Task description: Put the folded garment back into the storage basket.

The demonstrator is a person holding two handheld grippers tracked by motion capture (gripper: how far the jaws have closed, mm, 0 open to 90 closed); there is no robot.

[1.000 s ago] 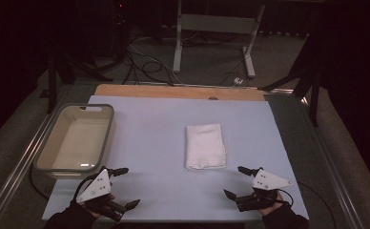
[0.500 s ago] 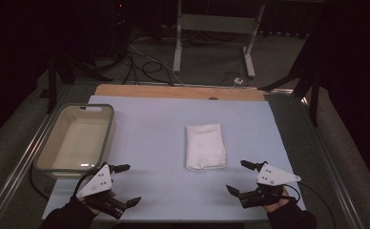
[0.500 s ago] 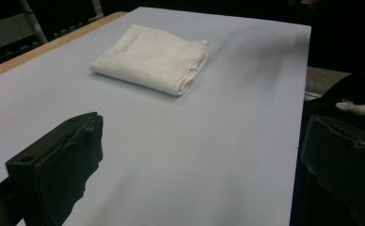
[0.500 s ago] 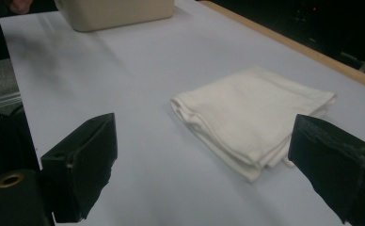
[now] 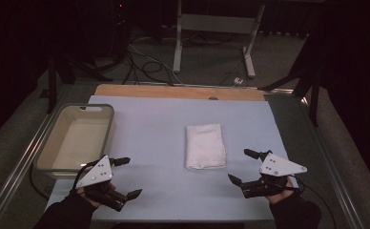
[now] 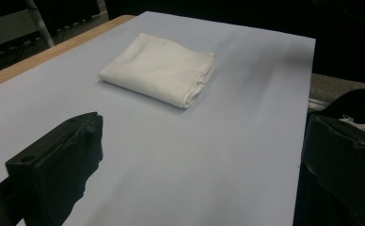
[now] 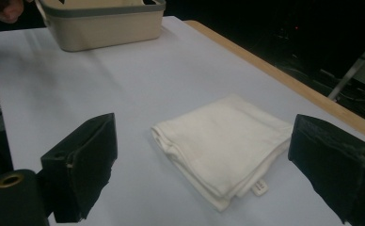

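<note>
Starting from your left, the tub [image 5: 76, 138] sits empty at the tabletop's [image 5: 149, 124] left edge, and your left gripper [image 5: 121, 178] hovers just in front of it with its jaws spread wide, holding nothing. In the middle lies the folded towel [image 5: 205, 145], flat on the tabletop and well apart from the tub. Your right gripper [image 5: 242, 167] waits near the towel's right side, jaws likewise wide apart and empty, already facing the towel [image 7: 223, 143]. You look to be at the approach step, before any grasp. Next, I'd judge, you need to bring the right jaws low over the towel's near edge, straddle the folded layers, and close on all of them together.
</note>
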